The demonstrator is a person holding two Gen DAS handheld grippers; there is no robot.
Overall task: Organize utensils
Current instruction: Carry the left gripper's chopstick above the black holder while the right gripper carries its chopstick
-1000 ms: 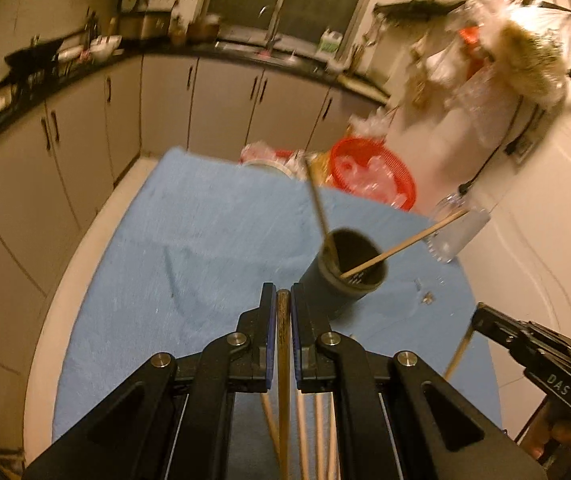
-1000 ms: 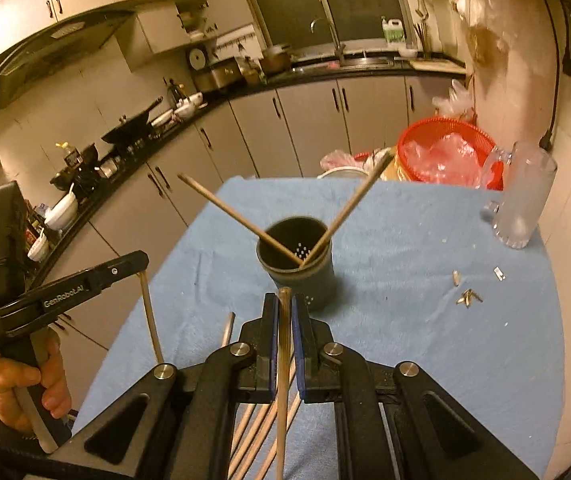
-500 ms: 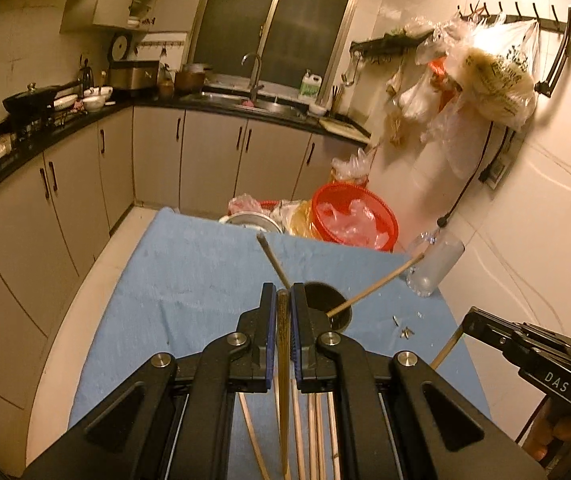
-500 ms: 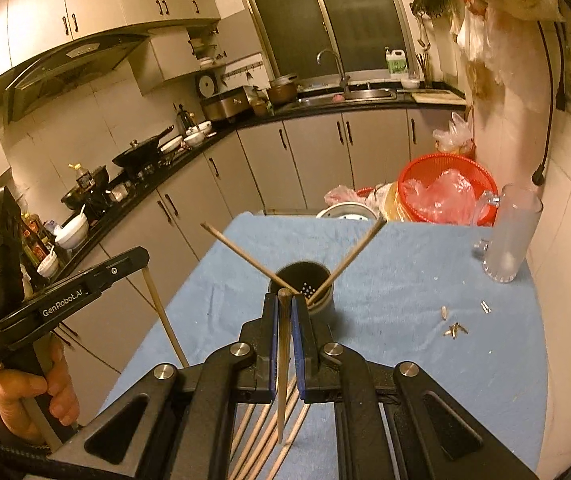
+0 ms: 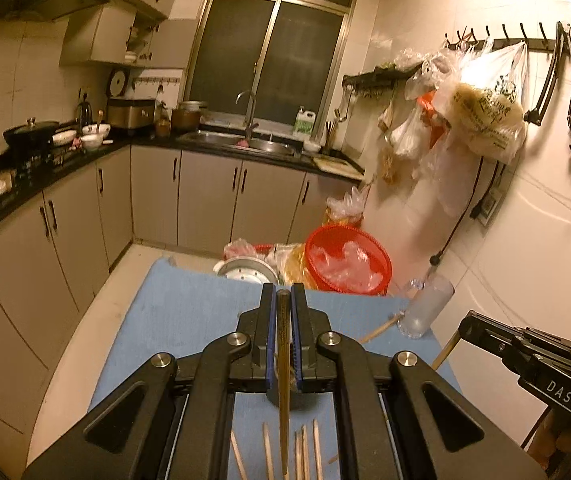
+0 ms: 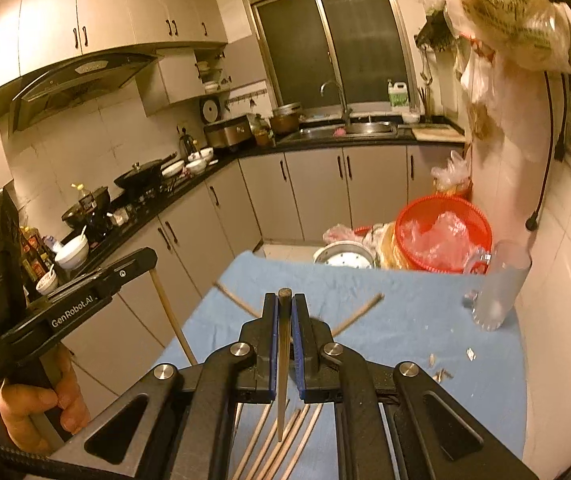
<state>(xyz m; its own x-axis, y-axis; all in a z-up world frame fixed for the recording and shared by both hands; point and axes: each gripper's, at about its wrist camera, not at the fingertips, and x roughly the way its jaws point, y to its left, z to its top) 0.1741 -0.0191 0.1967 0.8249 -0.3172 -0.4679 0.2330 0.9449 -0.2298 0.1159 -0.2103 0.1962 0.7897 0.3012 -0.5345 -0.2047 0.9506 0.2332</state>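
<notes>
My left gripper [image 5: 283, 292] is shut on a wooden chopstick [image 5: 283, 380] that runs back between its fingers. My right gripper [image 6: 284, 299] is likewise shut on a chopstick [image 6: 283, 384]. Both are held well above the blue cloth [image 5: 173, 320]. The dark holder cup [image 5: 290, 398] is almost hidden behind the fingers; two chopsticks [image 6: 359, 312] lean out of it. Several loose chopsticks [image 6: 281, 444] lie on the cloth near me. Each view shows the other gripper from the side: the right one [image 5: 465, 322], the left one [image 6: 147, 256], held by a hand [image 6: 37, 408].
A glass mug [image 6: 499, 286] stands at the cloth's far right by the wall. Beyond the far edge are a red basket [image 5: 347, 258] and a metal pot [image 5: 245, 272]. Small scraps [image 6: 441, 372] lie on the right. Kitchen cabinets run along the left.
Both grippers have risen with their chopsticks still clamped. The holder has slid down the views and now sits behind the fingers. More of the kitchen shows.
</notes>
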